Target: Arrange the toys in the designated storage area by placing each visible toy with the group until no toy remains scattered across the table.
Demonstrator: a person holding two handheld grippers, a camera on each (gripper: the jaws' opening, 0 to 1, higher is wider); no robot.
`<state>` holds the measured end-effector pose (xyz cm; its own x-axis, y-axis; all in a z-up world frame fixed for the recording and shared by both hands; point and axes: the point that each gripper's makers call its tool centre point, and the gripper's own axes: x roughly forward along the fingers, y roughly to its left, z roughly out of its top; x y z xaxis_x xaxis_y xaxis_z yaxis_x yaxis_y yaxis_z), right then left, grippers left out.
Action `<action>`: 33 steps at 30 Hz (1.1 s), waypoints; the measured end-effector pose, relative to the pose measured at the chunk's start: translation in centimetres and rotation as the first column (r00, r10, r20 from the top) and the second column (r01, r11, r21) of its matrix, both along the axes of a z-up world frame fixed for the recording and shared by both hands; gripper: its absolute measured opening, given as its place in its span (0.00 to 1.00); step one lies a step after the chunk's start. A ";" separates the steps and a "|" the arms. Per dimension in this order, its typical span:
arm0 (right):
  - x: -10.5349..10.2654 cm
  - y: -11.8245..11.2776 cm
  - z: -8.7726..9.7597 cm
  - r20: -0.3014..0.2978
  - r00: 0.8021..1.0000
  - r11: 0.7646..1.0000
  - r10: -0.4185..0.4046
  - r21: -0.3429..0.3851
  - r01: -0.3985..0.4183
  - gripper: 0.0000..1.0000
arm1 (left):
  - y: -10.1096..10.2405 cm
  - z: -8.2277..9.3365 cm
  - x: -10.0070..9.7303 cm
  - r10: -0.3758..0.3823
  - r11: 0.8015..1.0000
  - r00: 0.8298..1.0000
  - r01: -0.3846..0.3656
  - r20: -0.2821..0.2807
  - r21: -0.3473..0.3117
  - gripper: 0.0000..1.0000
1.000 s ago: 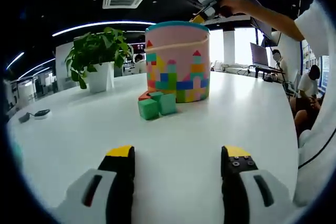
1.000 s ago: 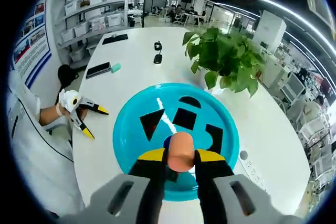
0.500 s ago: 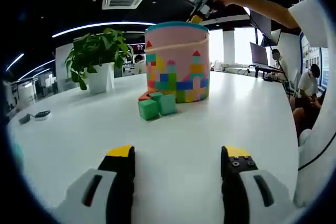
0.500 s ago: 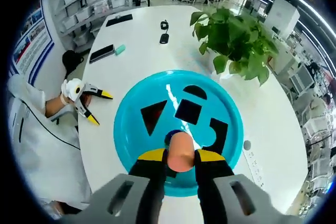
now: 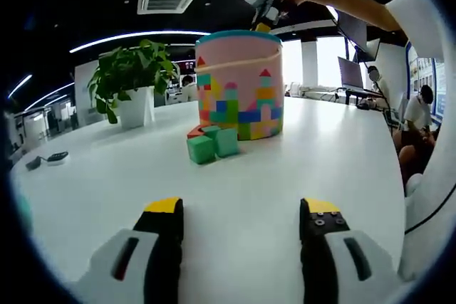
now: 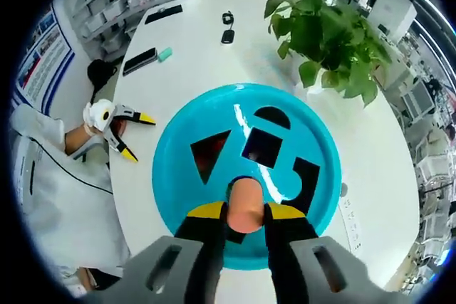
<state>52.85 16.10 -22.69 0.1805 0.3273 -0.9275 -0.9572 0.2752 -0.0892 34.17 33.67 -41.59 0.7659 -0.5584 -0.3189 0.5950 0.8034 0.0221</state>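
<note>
Pink cylinder point(image 6: 246, 204) gripped in right tool point(image 6: 246, 211) above teal lid point(image 6: 174, 169); left tool point(image 5: 242, 208) open over bare table point(image 5: 285, 154).

A pink cylinder block point(image 6: 246, 204) stands upright, pinched in the right tongs point(image 6: 246, 213) just above the teal shape-sorter lid point(image 6: 178, 176). The pink patterned toy bucket point(image 5: 241, 83) stands on the white counter point(image 5: 235, 176). Two green cubes point(image 5: 213, 143) and a red piece point(image 5: 194, 132) lie touching its base.

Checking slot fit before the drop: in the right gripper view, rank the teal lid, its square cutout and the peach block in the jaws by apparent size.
1. Teal lid, clearly largest.
2. Peach block and square cutout: look alike; the block sits nearer the camera, so I won't rank them.
</note>
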 end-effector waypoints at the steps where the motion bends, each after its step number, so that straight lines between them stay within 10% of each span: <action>1: 0.0 0.0 0.0 -0.001 1.000 1.000 0.001 0.000 -0.001 0.21 | 0.0 0.0 0.0 -0.001 1.000 1.000 0.001 0.002 0.001 0.68; 19: -0.2 0.3 -0.6 -0.110 0.994 0.992 -0.001 -0.126 -0.013 0.21 | 0.0 0.1 0.0 0.002 1.000 1.000 -0.002 0.005 0.003 0.68; 33: -0.1 0.2 -0.6 -0.079 0.995 0.996 0.056 -0.070 -0.061 0.21 | 0.1 0.1 0.1 0.008 1.000 1.000 -0.008 0.003 0.003 0.69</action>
<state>52.73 16.29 -23.31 0.0905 0.2667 -0.9595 -0.9763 0.2139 -0.0326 34.26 33.76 -41.53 0.7713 -0.5513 -0.3181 0.5884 0.8082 0.0261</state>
